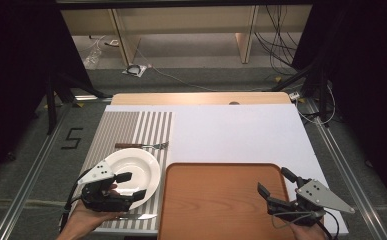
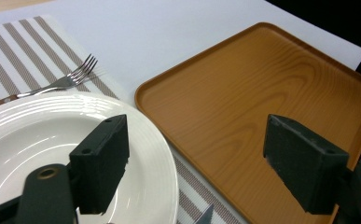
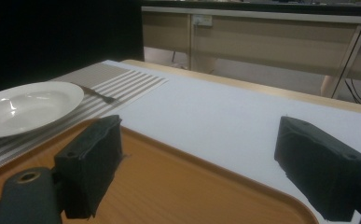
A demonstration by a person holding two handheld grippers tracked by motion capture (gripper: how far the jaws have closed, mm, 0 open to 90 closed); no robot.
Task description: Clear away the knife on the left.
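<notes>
The left tongs (image 1: 131, 185) hover over the near right part of a white plate (image 1: 140, 166), jaws spread wide with nothing between them. In the left gripper view, one jaw hangs above the plate's (image 2: 52, 135) rim and the other above the wooden tray (image 2: 243, 107), so the gap spans the plate's edge and the tray's left rim. The plate sits on a striped placemat (image 1: 126, 125) at the left of the table (image 1: 231, 130), just beside the tray (image 1: 221, 200). A fork (image 1: 143, 145) lies on the placemat just beyond the plate, its prongs pointing towards the tray. The right tongs (image 1: 276, 185) are held over the tray's near right corner, jaws also wide apart and empty. In the right gripper view, they face across the tray (image 3: 178, 182) towards the plate (image 3: 24, 107) and the fork (image 3: 99, 95)
</notes>
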